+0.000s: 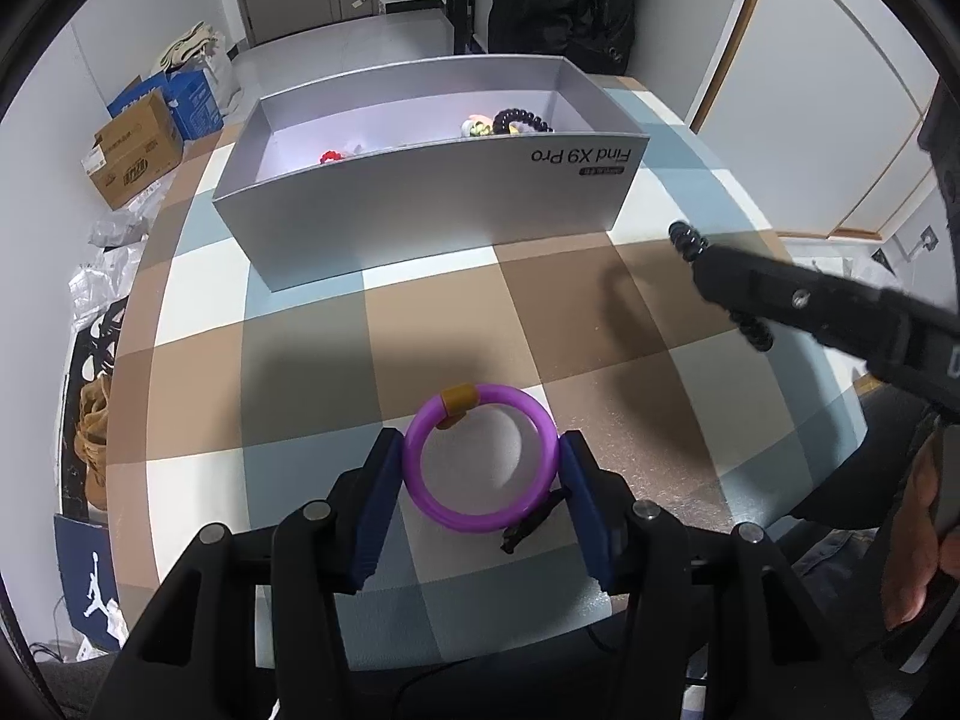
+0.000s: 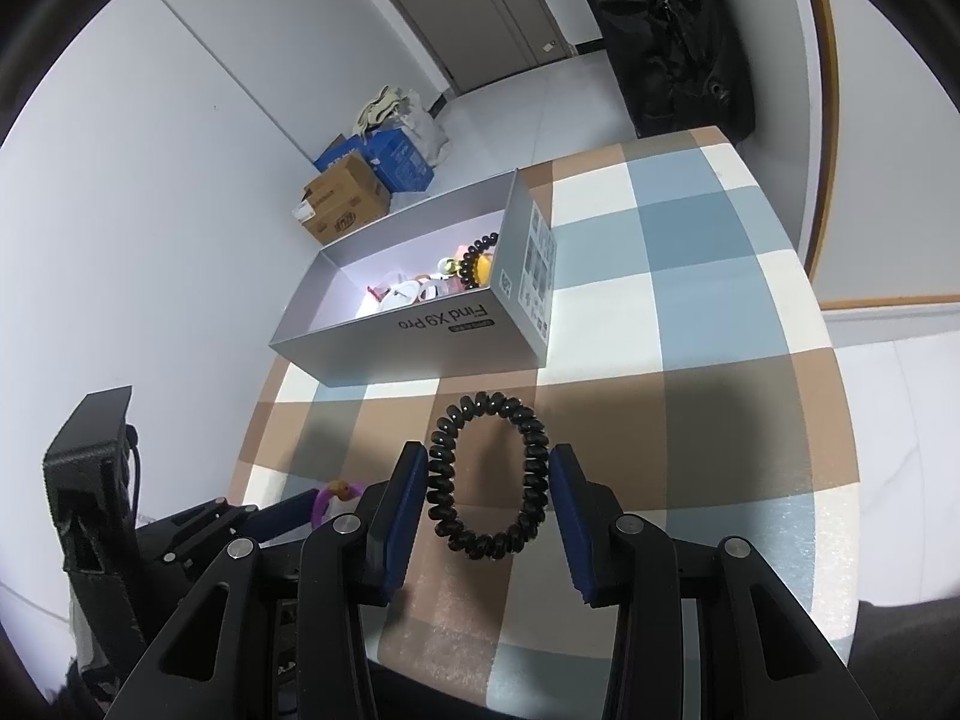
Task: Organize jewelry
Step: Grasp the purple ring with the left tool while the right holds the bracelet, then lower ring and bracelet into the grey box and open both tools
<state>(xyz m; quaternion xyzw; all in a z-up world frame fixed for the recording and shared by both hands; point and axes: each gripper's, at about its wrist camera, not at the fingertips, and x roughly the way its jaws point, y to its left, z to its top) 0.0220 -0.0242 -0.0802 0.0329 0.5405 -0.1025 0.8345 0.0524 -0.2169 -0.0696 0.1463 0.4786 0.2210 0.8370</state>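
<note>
A spare room at home, we think.
We see a checked brown-blue-white tablecloth (image 1: 420,324), brown cardboard carton (image 1: 135,147) on pale floor, grey door (image 2: 480,6).

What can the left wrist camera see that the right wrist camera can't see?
Only the left wrist view shows the whole purple bangle squeezed between the left gripper's blue pads, plus a hand at the right edge and a navy bag on the floor.

Only the right wrist view shows the full black coil bracelet held in the right gripper, and the label on the end of the grey box.

Both show the grey box, the checked tablecloth and the cardboard box on the floor.
</note>
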